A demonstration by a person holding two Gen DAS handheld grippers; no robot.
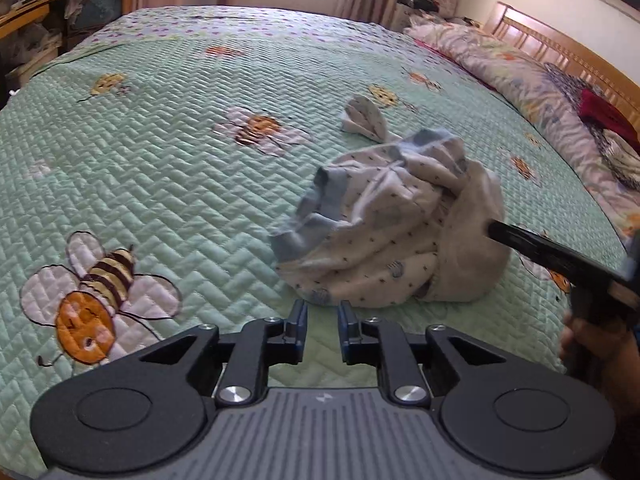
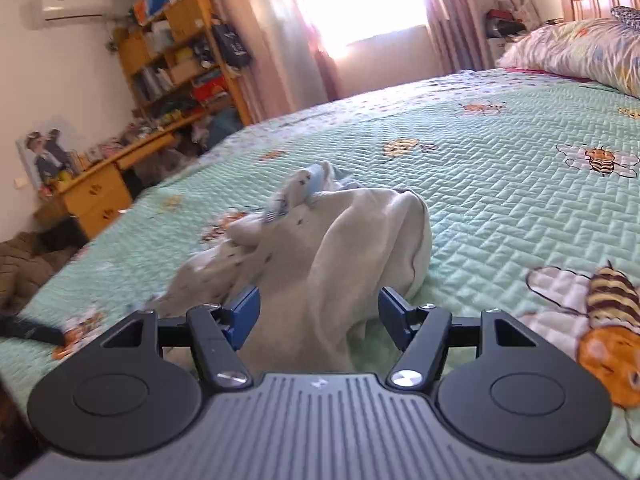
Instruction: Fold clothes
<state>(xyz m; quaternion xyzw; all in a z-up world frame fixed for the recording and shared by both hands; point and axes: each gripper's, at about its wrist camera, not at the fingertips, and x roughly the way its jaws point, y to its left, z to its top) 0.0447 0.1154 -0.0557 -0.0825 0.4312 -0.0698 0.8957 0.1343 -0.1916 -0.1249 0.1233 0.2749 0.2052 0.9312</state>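
Garment without readable writing

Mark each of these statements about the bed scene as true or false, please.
1. The garment lies crumpled on the green quilt. True.
2. The garment is already folded flat. False: it is a loose heap.
3. The left hand-held gripper grips the garment. False: nothing is between its fingers.
4. The quilt shows bees. True.
5. The right hand-held gripper has cloth between its open fingers. True.
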